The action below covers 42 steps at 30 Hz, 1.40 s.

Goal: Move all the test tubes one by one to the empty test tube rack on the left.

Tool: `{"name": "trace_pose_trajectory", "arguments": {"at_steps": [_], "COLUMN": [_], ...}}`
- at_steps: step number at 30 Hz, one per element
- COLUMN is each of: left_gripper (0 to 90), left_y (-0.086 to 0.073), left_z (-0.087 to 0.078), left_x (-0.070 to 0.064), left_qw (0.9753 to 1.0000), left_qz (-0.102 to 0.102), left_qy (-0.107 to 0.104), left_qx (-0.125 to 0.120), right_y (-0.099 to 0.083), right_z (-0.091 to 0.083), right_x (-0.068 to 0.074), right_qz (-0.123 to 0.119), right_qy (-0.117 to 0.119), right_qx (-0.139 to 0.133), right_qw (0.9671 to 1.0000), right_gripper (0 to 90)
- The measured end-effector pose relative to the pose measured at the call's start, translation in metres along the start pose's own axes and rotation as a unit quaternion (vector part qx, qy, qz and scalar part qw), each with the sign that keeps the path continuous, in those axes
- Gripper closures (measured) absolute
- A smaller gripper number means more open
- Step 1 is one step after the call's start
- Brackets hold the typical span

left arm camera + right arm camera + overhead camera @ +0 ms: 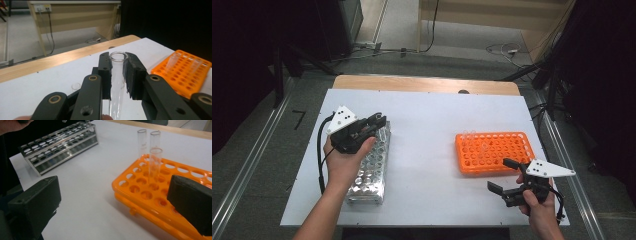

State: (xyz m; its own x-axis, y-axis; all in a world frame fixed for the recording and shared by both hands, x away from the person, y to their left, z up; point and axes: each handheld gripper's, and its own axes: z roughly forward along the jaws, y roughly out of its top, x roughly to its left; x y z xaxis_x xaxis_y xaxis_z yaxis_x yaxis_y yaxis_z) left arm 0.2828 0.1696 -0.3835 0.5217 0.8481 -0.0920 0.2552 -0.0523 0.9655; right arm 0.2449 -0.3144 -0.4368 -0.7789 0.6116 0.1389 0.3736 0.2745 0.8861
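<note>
The glass tube (pixel 117 82) runs out of the left gripper view's bottom edge, its lower end unseen. The orange rack (pixel 160 202) is cut off at the right edge of the right gripper view.

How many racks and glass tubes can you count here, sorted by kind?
Glass test tubes: 4, with 3 standing in the orange rack (tubes at) and 1 clamped in the left gripper (tube).
Racks: 2, the orange rack and the metal rack.
Grippers: 2, the left gripper and the right gripper.
Total: 8.
</note>
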Motion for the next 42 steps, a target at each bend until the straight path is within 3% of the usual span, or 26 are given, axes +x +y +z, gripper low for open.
{"name": "trace_pose_trajectory", "arguments": {"at_steps": [10,20,27,37,42], "left_gripper": [76.3,76.3,76.3,76.3,76.1], "left_y": [-0.008,-0.013,-0.018,-0.023,-0.023], "left_z": [0.024,0.039,0.044,0.046,0.045], "left_x": [0.016,0.02,0.021,0.02,0.016], "left_qw": [0.9995,0.998,0.9974,0.9957,0.9938], "left_qz": [-0.013,-0.008,-0.012,-0.009,0.003], "left_qy": [0.029,0.061,0.069,0.075,0.082], "left_qx": [0.005,0.012,0.019,0.054,0.076], "right_y": [-0.006,-0.007,-0.007,-0.008,-0.008], "right_z": [-0.009,-0.01,-0.011,-0.01,-0.01], "right_x": [-0.008,-0.01,-0.011,-0.012,-0.012], "right_qz": [0.009,0.011,0.014,0.013,0.013], "right_qy": [-0.013,-0.012,-0.012,-0.014,-0.014], "right_qx": [-0.007,-0.008,-0.008,-0.007,-0.006], "right_qw": [0.9999,0.9998,0.9998,0.9998,0.9998], "right_gripper": [0.0,0.0,0.0,0.0,0.0]}}
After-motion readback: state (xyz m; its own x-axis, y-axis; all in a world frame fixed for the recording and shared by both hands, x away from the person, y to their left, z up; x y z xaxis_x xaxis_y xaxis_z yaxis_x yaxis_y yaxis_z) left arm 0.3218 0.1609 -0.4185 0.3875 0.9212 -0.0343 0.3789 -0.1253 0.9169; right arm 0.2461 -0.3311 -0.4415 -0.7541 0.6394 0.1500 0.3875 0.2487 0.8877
